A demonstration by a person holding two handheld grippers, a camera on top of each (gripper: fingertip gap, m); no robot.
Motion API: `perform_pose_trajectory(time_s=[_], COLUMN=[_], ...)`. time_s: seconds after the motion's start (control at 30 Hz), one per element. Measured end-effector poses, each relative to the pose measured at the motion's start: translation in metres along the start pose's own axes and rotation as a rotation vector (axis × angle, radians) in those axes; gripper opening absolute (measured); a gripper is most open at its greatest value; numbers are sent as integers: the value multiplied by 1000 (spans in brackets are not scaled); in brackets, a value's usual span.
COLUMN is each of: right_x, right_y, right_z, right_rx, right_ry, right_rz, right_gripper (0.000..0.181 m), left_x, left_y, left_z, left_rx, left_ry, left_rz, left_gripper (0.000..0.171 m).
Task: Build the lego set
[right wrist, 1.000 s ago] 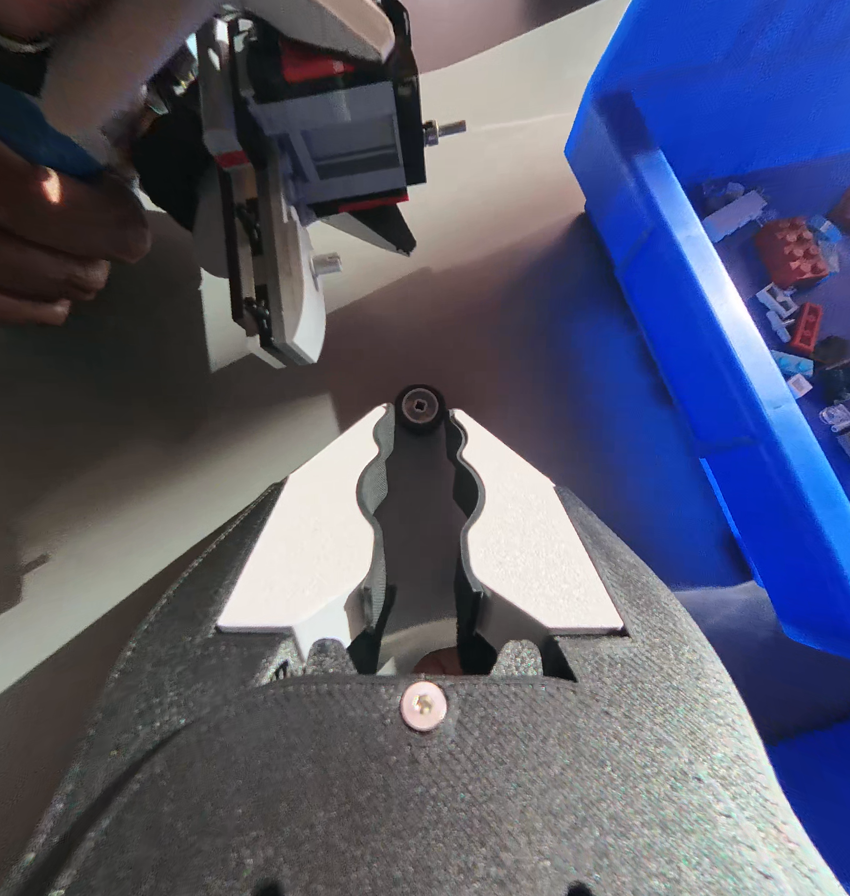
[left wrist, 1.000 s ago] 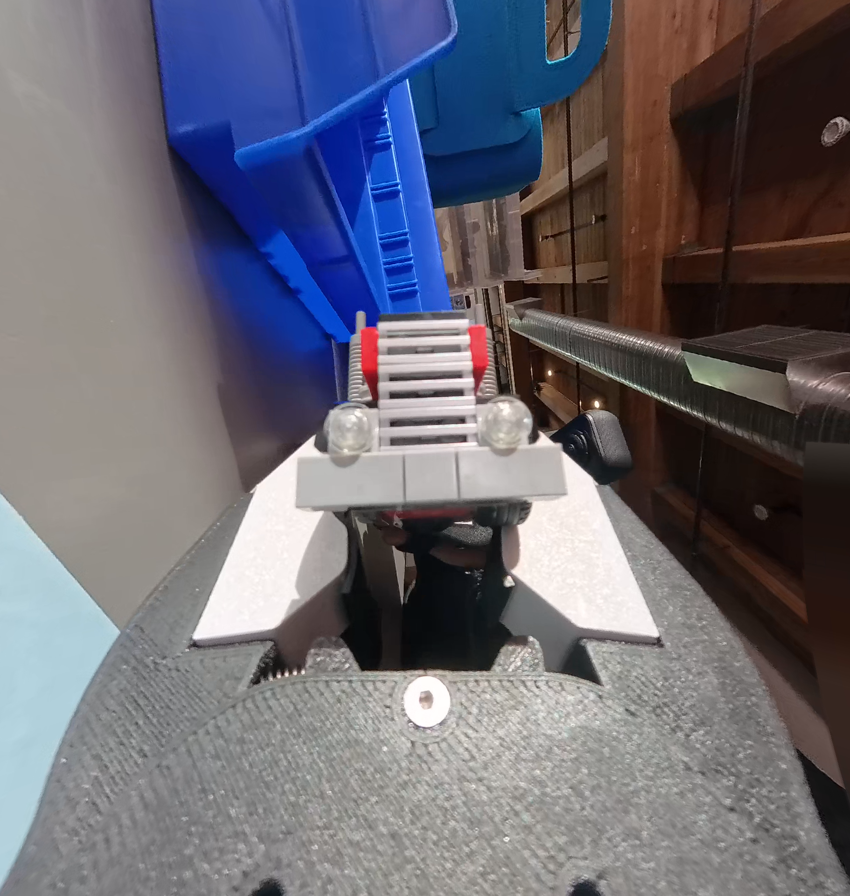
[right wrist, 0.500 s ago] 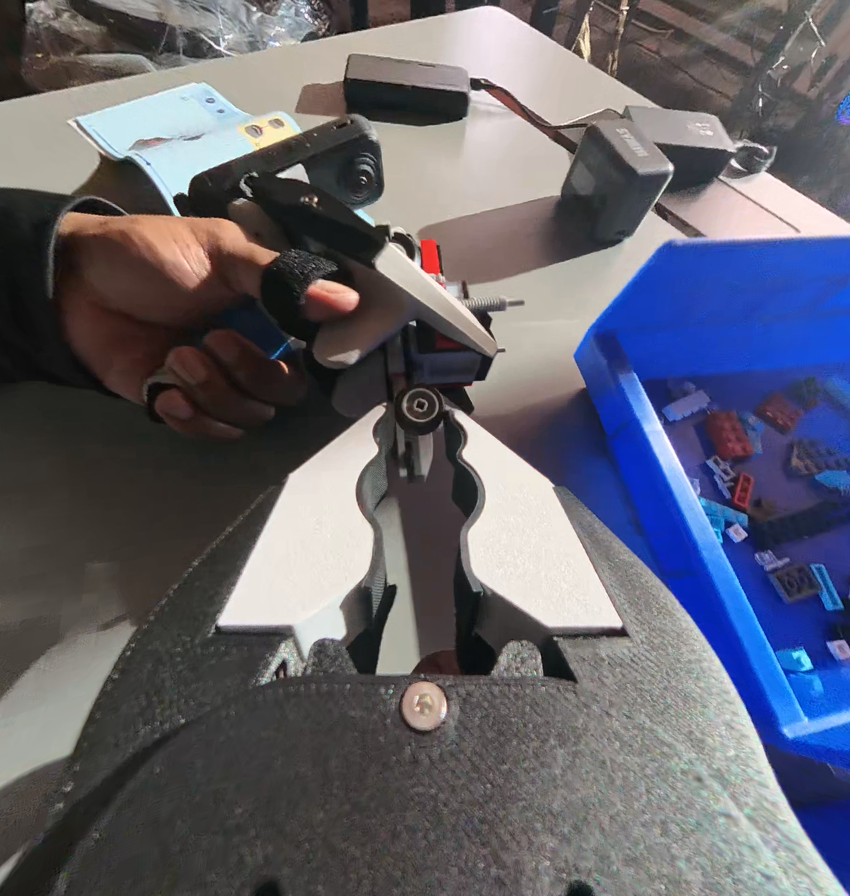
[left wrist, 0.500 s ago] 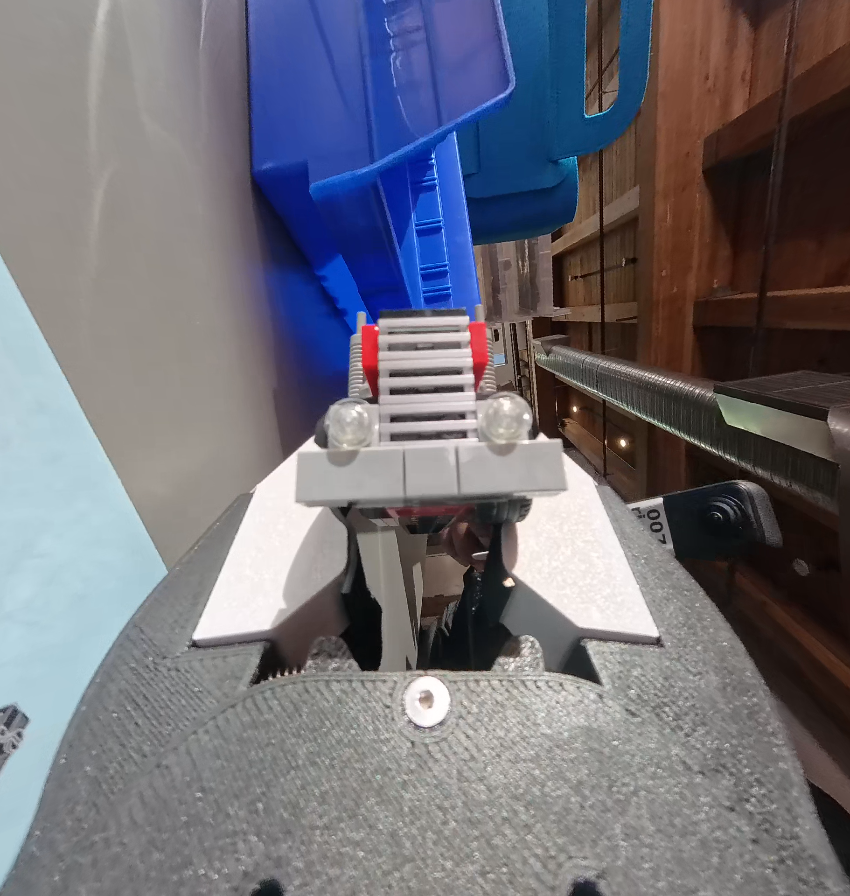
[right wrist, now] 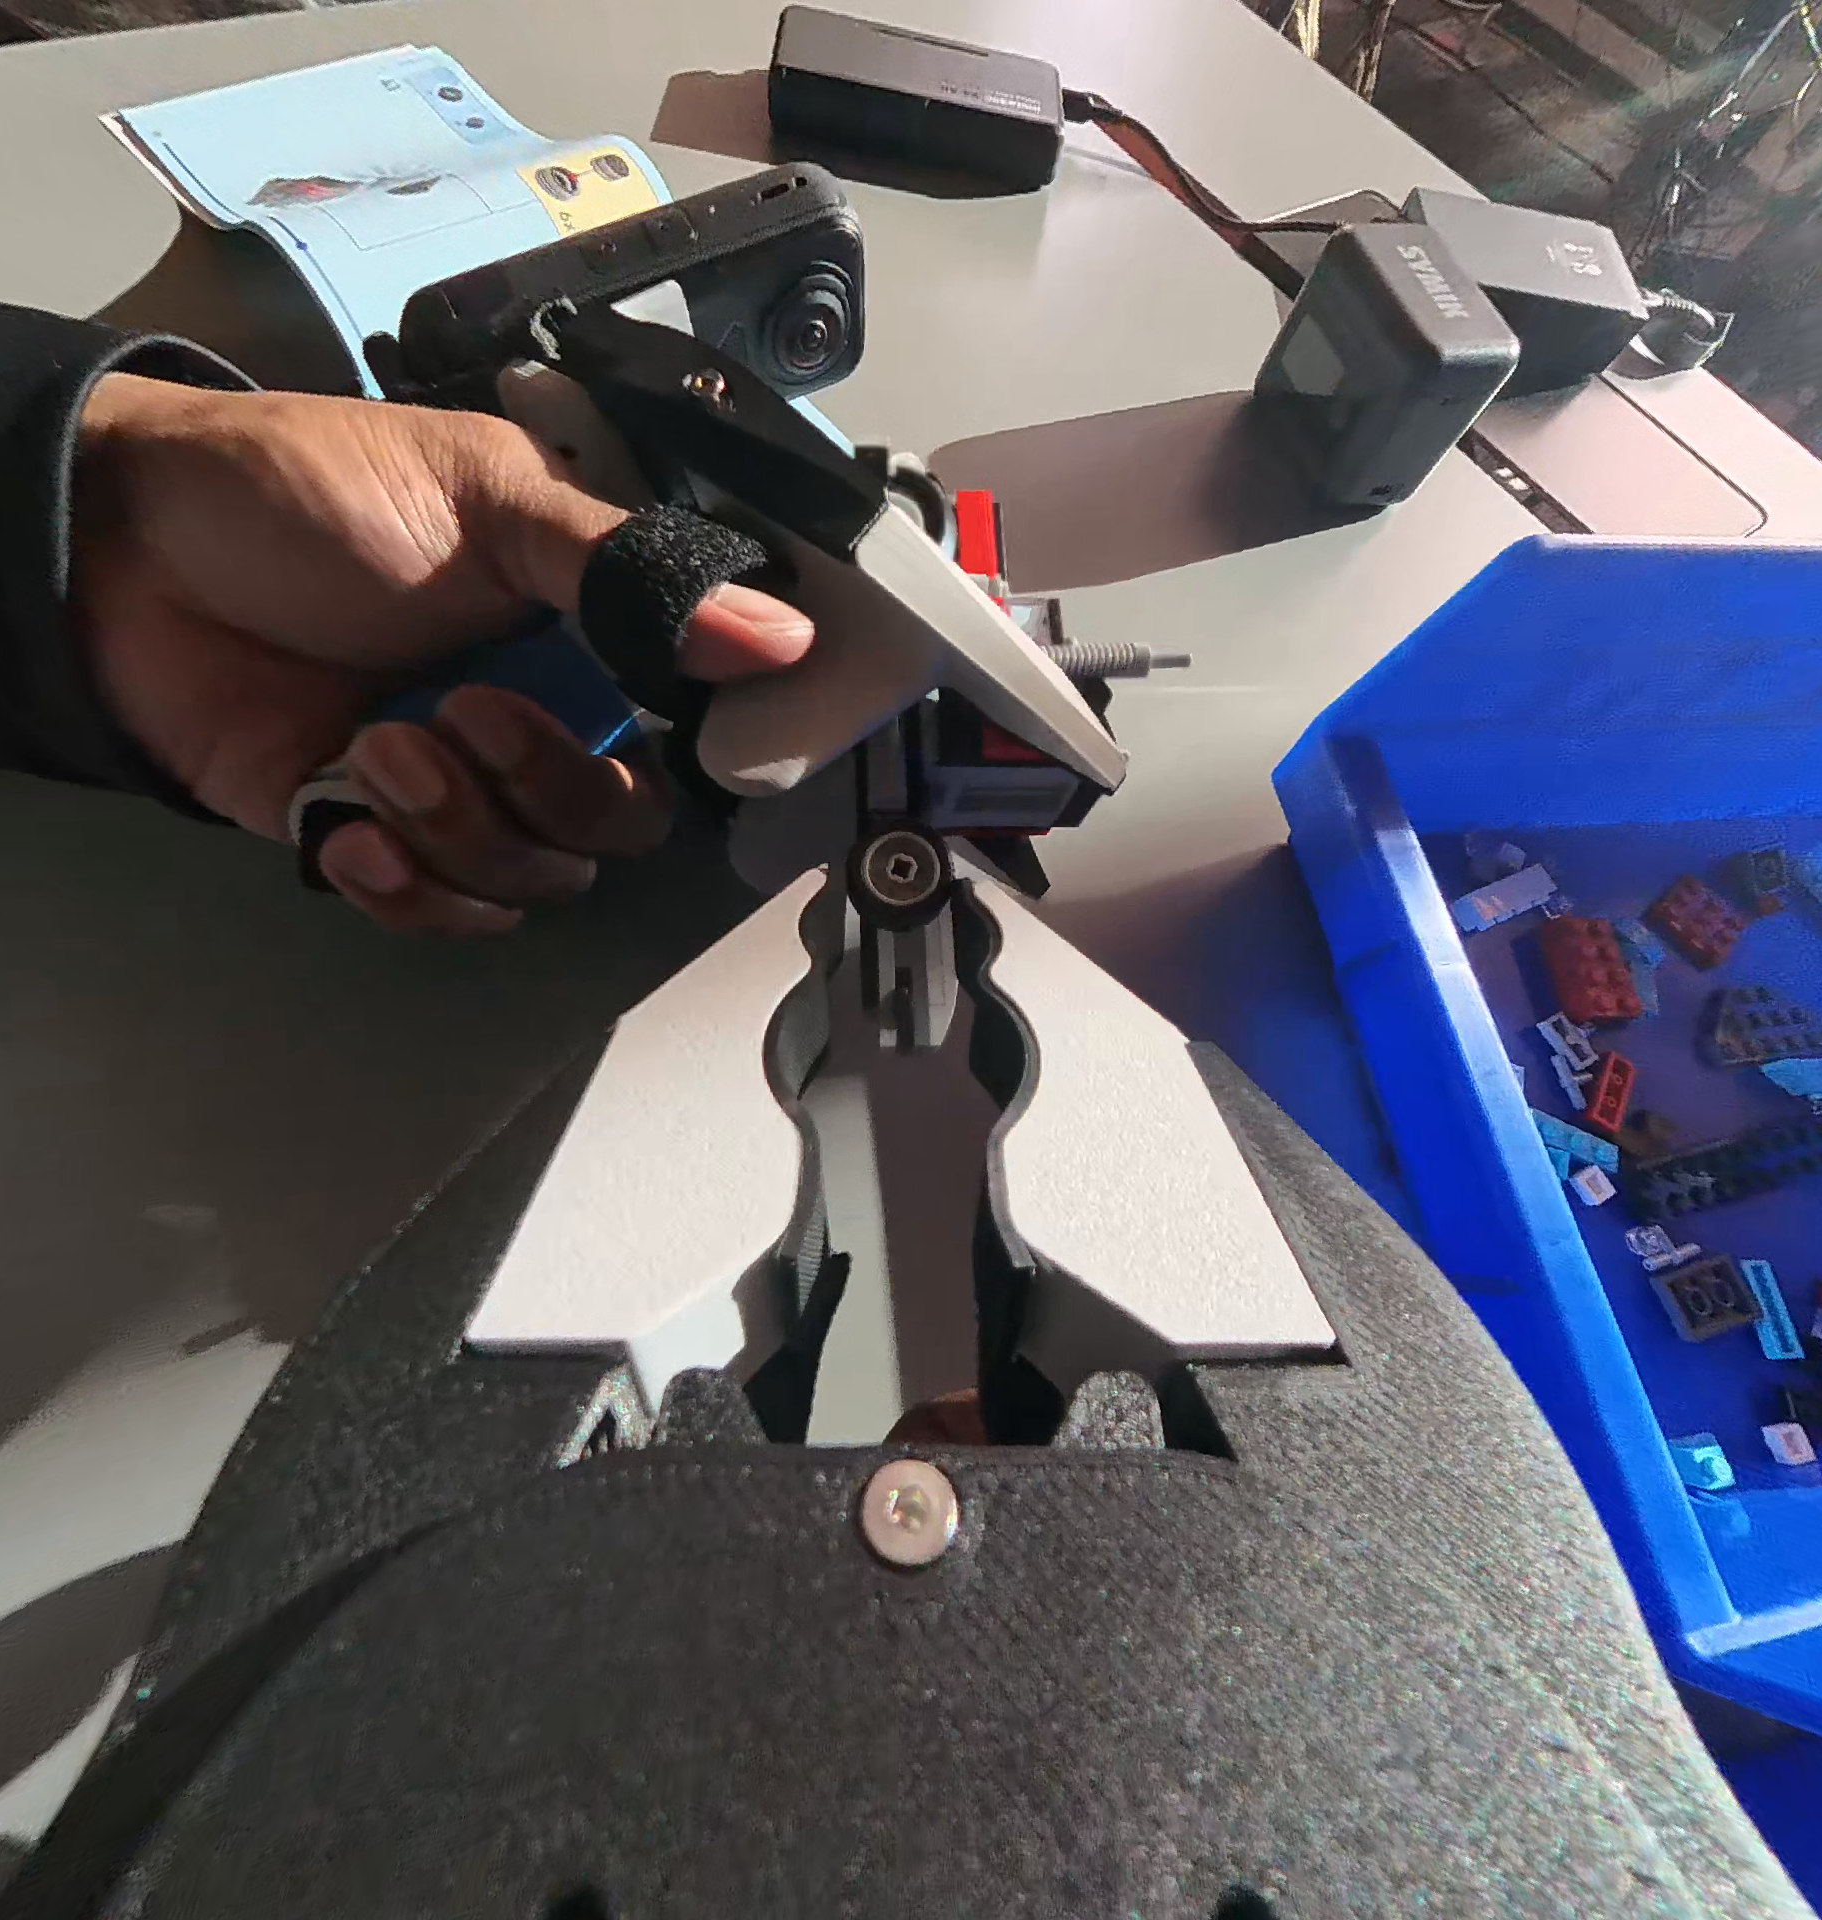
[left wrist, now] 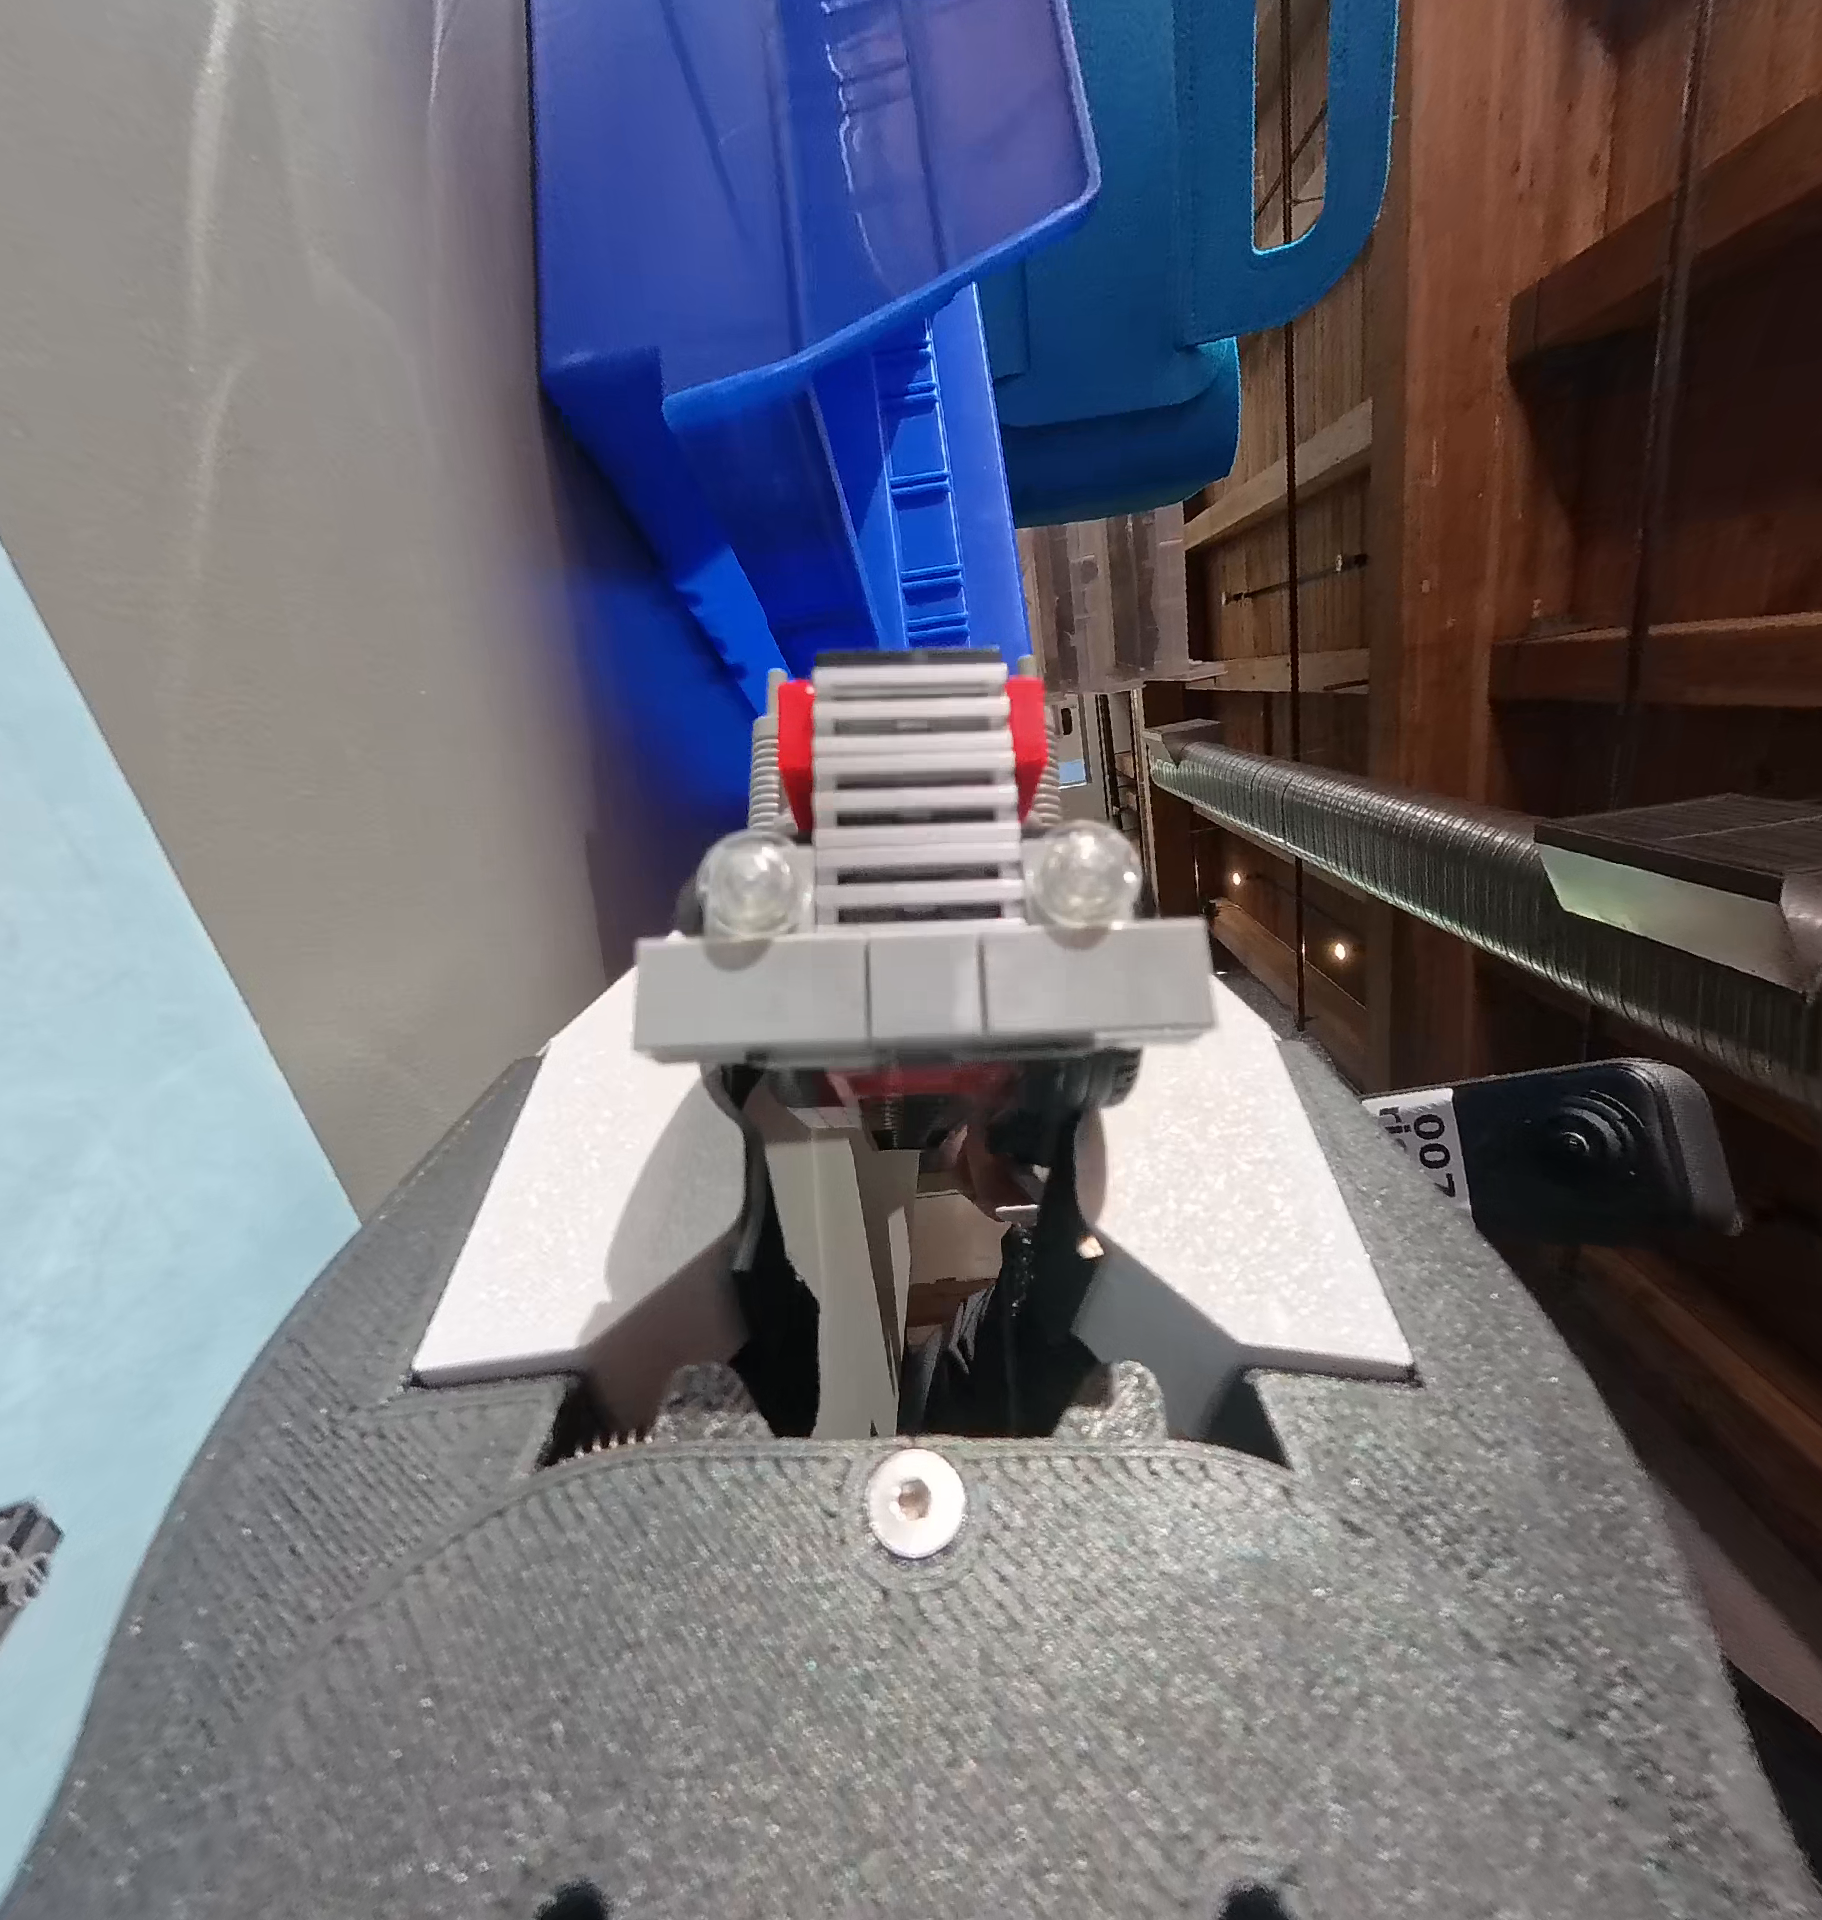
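Presently, your left tongs (left wrist: 922, 1049) are pinching the lego truck (left wrist: 917, 883) between their white fingers (left wrist: 595, 1174), with its grey bumper and two clear headlight studs facing back toward the wrist camera. That view is rolled hard over: the bench (left wrist: 263, 520) stands as a near-vertical grey plane on the left, with the blue bin (left wrist: 741, 312) against it.

From the right wrist view, your left hand (right wrist: 367, 644) grips the blue handle of the left tongs (right wrist: 990, 727) with a black strap round the thumb. The wrist is level and the tongs point right, toward the blue bin (right wrist: 1458, 1091). The lego truck (right wrist: 990, 769) is clamped there, held above the bench (right wrist: 211, 987), and a threaded grey pin juts from its right side.

Your right tongs (right wrist: 899, 883) are pressed together on a small black wheel (right wrist: 899, 881) at their very tips. The wheel sits directly under the truck's dark underside; whether it touches cannot be told. Loose bricks (right wrist: 1665, 1018) in red, light blue and black lie on the bin floor.

A light blue instruction booklet (right wrist: 367, 177) lies open behind the hand. Three black boxes (right wrist: 1385, 364) with cables rest at the far edge of the bench.
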State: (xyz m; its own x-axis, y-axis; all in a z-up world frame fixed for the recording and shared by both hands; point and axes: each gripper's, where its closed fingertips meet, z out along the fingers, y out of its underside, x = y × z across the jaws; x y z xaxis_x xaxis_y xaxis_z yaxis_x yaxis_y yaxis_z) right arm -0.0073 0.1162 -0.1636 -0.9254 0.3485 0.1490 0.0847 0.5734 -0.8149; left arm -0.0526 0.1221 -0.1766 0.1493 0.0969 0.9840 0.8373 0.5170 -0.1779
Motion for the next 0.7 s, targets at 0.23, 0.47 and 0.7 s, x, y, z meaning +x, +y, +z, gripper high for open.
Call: perform_pose_trajectory(time_s=[0.23,0.47,0.7], right_x=[-1,-7,-10], right_y=[4,1,-2], right_z=[3,7,12], right_rx=[-20,-28,-22], right_ry=[-4,-4,20], right_rz=[-8,-40,-60], right_gripper=[23,23,24], left_x=[-1,-2,-1], left_y=[-3,-2,-3], left_z=[-1,-1,-1], left_rx=[16,18,26], left_ry=[-12,-43,-40], left_rz=[20,67,69], left_gripper=[55,55,54])
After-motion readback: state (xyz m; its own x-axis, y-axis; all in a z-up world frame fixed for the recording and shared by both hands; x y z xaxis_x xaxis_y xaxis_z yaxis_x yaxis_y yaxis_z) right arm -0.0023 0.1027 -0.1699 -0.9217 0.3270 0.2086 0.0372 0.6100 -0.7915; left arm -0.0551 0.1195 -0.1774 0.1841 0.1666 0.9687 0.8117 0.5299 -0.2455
